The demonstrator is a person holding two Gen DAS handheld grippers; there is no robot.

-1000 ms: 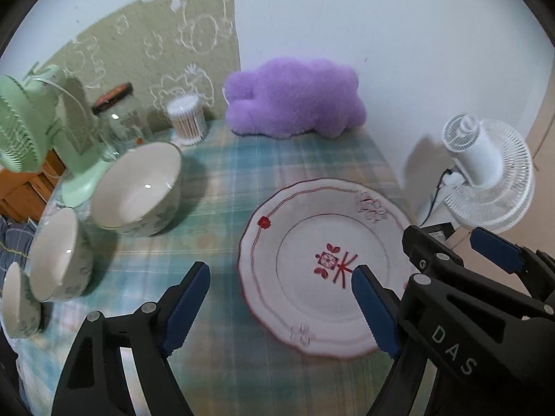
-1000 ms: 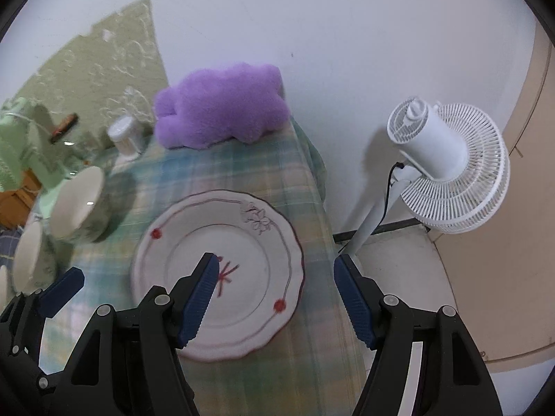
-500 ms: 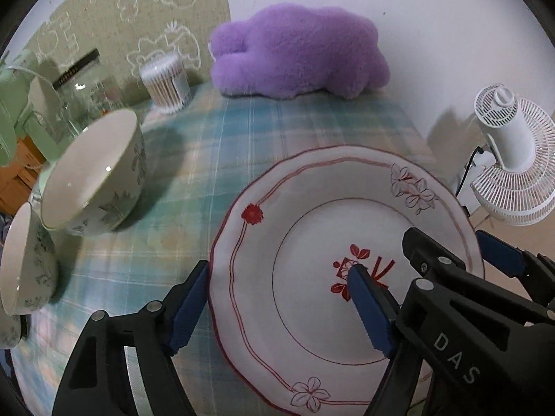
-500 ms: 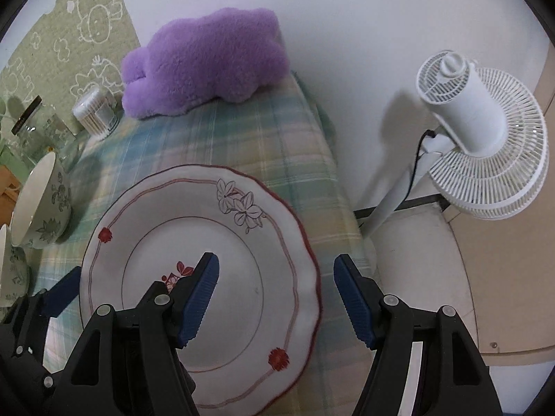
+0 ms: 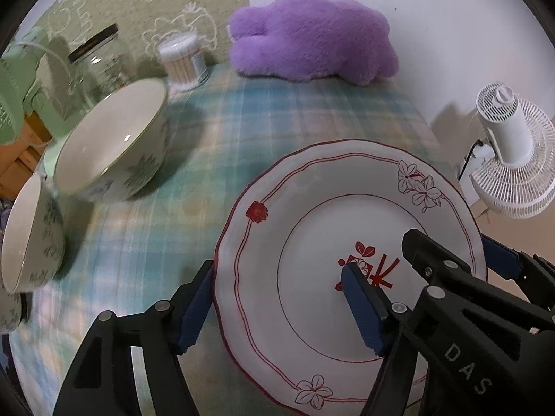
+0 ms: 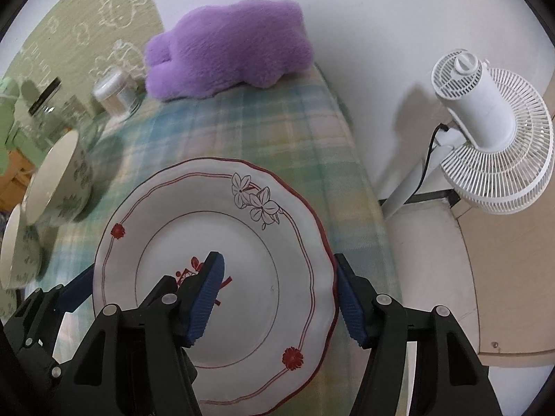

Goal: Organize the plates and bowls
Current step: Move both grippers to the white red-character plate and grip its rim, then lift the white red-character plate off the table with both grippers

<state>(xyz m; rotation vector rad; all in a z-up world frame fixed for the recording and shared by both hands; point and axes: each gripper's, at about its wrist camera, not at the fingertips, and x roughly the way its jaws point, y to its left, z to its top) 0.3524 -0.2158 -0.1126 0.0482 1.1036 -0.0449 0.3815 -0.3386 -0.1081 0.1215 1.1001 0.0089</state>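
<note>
Left wrist view: both of your grippers straddle opposite rims of the plate (image 5: 347, 228), jaws parted, nothing clamped.

Your left gripper (image 5: 277, 308) has one blue pad outside the plate's left rim and the other over the red centre motif; its jaws have just been closing, with the rim between them. Whether the outer pad touches the rim cannot be told. Your right gripper (image 6: 277, 294) mirrors this at the right rim, one pad over the centre, one just outside the edge; its jaws have also just been closing. The plate lies flat on the plaid tablecloth (image 5: 277, 111). A large bowl (image 5: 111, 145) stands well left of the plate, a second bowl (image 5: 27, 232) beside it at the table edge. A purple plush (image 5: 312, 38) lies at the far end.
</note>
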